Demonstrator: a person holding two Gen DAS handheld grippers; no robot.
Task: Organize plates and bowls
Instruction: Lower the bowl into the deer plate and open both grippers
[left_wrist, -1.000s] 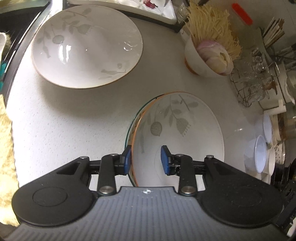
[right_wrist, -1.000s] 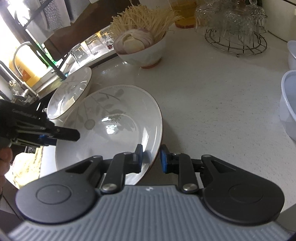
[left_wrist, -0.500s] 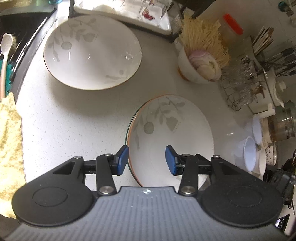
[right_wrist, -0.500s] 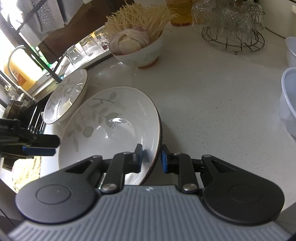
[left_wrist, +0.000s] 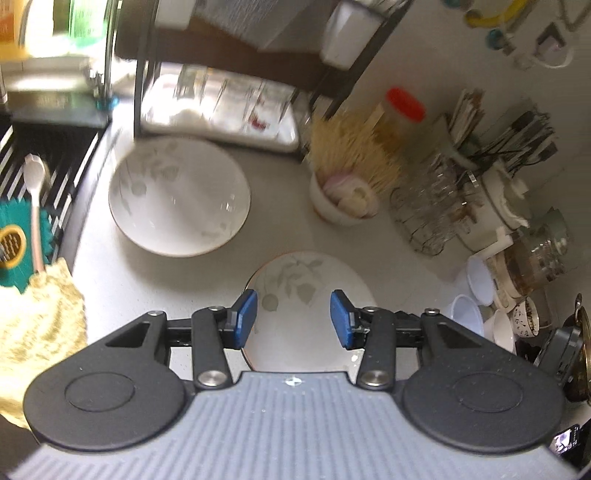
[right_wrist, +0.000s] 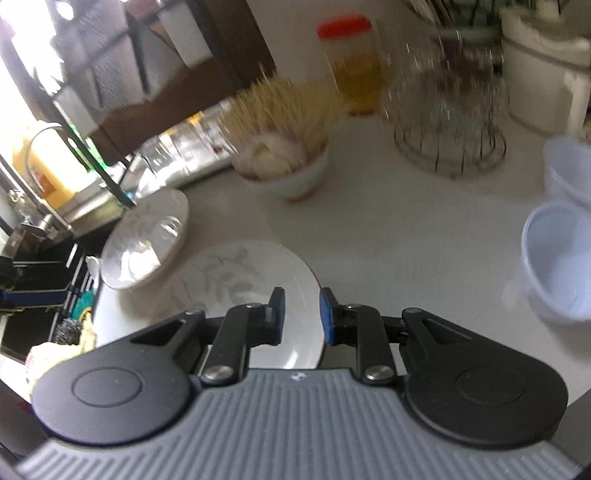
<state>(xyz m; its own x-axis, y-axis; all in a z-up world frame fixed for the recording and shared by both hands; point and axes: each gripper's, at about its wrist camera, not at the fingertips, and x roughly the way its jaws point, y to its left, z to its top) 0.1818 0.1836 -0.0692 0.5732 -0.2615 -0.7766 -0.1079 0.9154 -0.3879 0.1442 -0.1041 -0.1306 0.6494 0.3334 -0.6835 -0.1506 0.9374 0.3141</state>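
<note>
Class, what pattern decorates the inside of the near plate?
Grey leaf sprigs on white, clearest in the left wrist view on the near plate.

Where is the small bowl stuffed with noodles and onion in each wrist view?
Left wrist: bowl of noodles upper centre-right, beside the glass rack.
Right wrist: the bowl upper centre, behind the near plate.
Shared landmark: red-capped jar just behind the bowl in both.

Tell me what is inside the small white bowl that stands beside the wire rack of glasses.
The small white bowl holds a bundle of thin yellow noodle sticks and pale round slices. The food covers the bottom of the bowl.
</note>
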